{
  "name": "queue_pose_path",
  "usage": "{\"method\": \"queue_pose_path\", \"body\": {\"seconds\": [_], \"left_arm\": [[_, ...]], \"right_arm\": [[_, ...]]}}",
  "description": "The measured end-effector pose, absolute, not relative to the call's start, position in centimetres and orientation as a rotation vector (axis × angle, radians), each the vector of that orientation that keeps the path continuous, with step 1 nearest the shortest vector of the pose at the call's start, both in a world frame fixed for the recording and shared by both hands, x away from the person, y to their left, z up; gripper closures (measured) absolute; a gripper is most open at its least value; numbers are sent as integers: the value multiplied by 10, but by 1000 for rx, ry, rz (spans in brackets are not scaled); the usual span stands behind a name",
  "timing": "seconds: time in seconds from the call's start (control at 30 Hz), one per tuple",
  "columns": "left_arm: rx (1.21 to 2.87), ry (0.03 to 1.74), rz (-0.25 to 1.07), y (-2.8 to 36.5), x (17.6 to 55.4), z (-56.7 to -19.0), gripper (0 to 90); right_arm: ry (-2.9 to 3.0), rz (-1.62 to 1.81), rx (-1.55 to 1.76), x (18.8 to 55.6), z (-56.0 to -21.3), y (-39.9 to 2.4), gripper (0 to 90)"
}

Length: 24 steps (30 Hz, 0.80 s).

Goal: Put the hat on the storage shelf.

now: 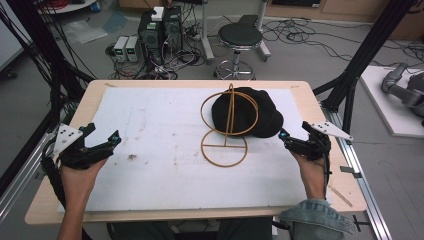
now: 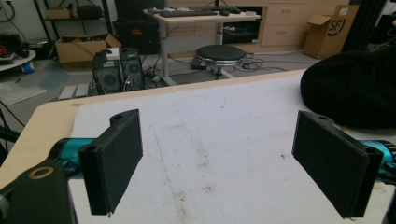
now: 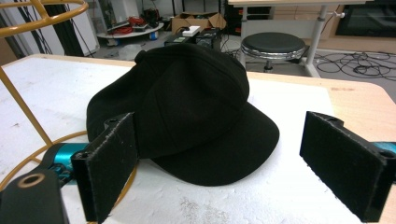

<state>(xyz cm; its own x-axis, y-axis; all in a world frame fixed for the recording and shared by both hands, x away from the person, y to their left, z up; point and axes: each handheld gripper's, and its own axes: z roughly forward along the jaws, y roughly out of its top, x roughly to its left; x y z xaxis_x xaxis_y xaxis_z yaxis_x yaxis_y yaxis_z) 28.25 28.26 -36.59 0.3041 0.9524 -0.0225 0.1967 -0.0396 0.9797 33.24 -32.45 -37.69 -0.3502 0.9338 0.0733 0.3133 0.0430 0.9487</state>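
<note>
one black cap (image 1: 246, 113), one wire stand (image 1: 227, 125), two grippers, one stool (image 1: 239, 37)

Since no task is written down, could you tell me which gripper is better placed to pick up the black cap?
Right. The right gripper sits open just beside the black cap, brim facing it; the left gripper is across the white mat.

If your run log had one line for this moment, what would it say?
left gripper: open, empty | right gripper: open, empty, near cap | black cap: on table beside gold wire stand

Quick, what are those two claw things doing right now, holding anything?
Left gripper: open, holding nothing.
Right gripper: open, holding nothing, beside the black cap.
</note>
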Motion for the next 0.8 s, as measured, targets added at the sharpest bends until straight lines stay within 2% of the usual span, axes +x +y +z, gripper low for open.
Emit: {"method": "queue_pose_path", "body": {"seconds": [0.4,0.8], "left_arm": [[1541,1109,832,279,288,-372,168],[1533,1115,837,283,287,-372,167]], "right_arm": [[1751,1312,1251,338,-380,-326,116],[1756,1350,1213,371,-371,-330,116]]}}
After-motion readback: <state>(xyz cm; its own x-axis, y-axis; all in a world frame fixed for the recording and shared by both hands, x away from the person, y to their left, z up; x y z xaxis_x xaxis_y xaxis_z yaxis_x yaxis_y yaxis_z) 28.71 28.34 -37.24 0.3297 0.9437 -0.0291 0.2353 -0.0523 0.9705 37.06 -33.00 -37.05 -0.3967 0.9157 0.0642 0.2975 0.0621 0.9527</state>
